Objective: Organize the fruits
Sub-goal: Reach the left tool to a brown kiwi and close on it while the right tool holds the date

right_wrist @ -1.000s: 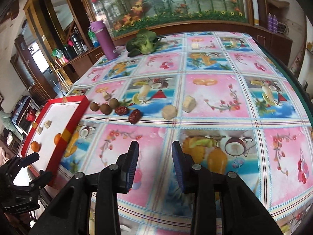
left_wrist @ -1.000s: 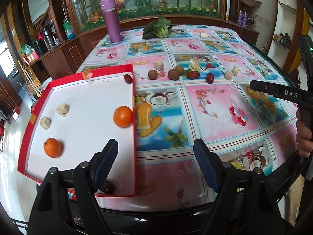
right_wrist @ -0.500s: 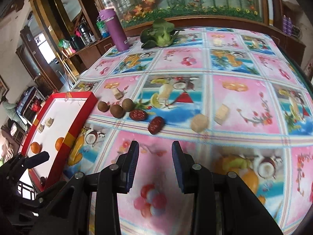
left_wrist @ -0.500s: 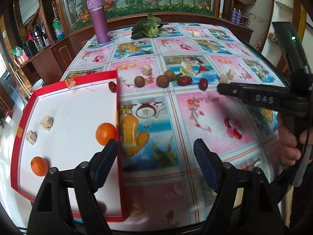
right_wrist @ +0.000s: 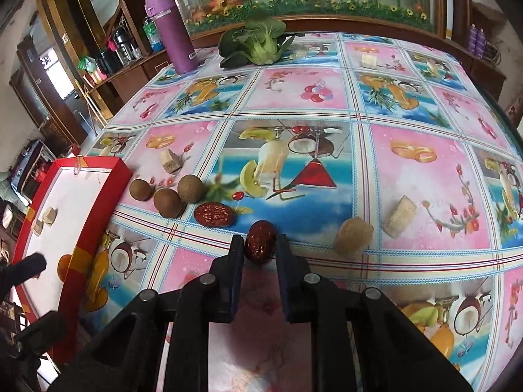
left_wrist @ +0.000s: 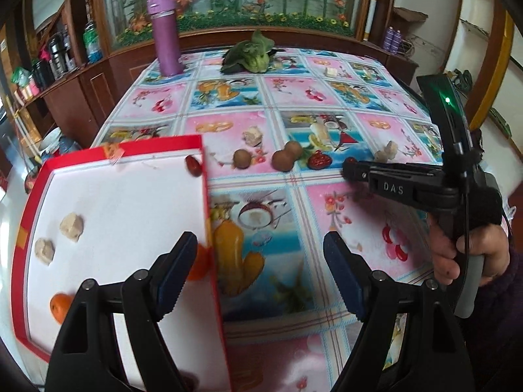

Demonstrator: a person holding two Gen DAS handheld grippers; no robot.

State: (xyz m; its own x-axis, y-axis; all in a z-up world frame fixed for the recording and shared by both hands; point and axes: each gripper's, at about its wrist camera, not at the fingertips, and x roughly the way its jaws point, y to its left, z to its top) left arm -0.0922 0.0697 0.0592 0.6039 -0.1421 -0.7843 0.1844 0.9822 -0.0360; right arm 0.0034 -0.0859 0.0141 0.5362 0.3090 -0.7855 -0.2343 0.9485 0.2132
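Jaws of the right gripper [right_wrist: 260, 245] stood narrowly parted around a red date [right_wrist: 260, 242] on the tablecloth [right_wrist: 425, 179], while the left gripper [left_wrist: 261, 261] hung spread wide beside the red tray [left_wrist: 209, 215].

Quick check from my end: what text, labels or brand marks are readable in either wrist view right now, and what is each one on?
"DAS": white letters on the side of the right gripper, seen from the left wrist view.
Small white label low on the purple bottle: too small to read.
Bottles and jars on the side shelf: labels blurred, unreadable.
Tablecloth: pictures only, no words.
Red tray: no legible text.
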